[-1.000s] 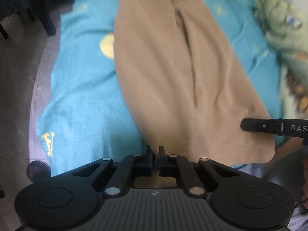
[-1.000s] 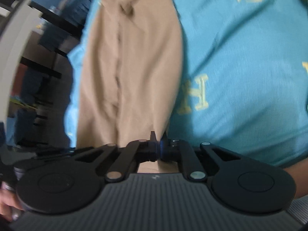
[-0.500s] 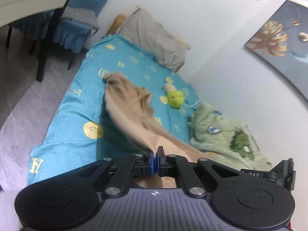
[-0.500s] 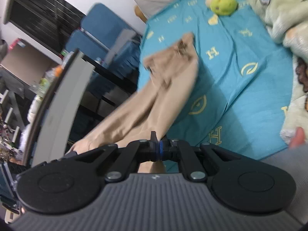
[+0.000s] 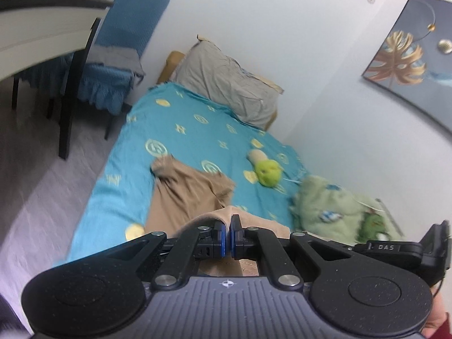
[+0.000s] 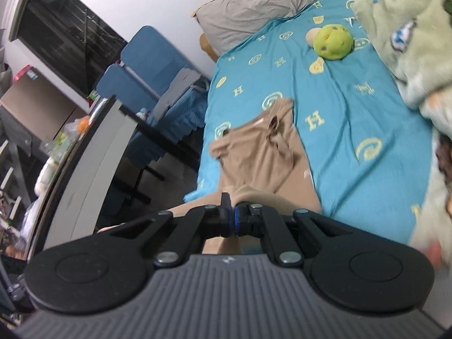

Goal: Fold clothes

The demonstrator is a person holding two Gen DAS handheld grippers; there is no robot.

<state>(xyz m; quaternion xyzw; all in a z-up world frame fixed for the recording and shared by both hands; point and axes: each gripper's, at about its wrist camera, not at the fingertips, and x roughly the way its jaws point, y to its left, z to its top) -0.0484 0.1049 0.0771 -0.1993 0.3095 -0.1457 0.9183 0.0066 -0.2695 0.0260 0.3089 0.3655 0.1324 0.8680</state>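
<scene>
A tan garment (image 5: 186,195) lies lengthwise on the bed's teal sheet (image 5: 175,130); its far end rests bunched on the sheet while its near edge is lifted off it. My left gripper (image 5: 227,227) is shut on that raised near edge, with the cloth draped over the fingertips. In the right wrist view the same tan garment (image 6: 262,152) stretches away from my right gripper (image 6: 232,209), which is shut on another part of the near edge. The right gripper's black body (image 5: 395,247) shows at the lower right of the left wrist view.
A green plush toy (image 5: 268,172) and a pale green blanket (image 5: 336,209) lie on the bed's right side. A grey pillow (image 5: 228,84) leans at the head. Left of the bed stand blue-covered chairs (image 5: 113,65) and a white-edged table (image 6: 93,152). A framed picture (image 5: 409,56) hangs on the wall.
Both grippers have risen with the garment's near edge and tilted up, so the views now take in the whole bed and room. The garment's lifted part has moved toward its far end.
</scene>
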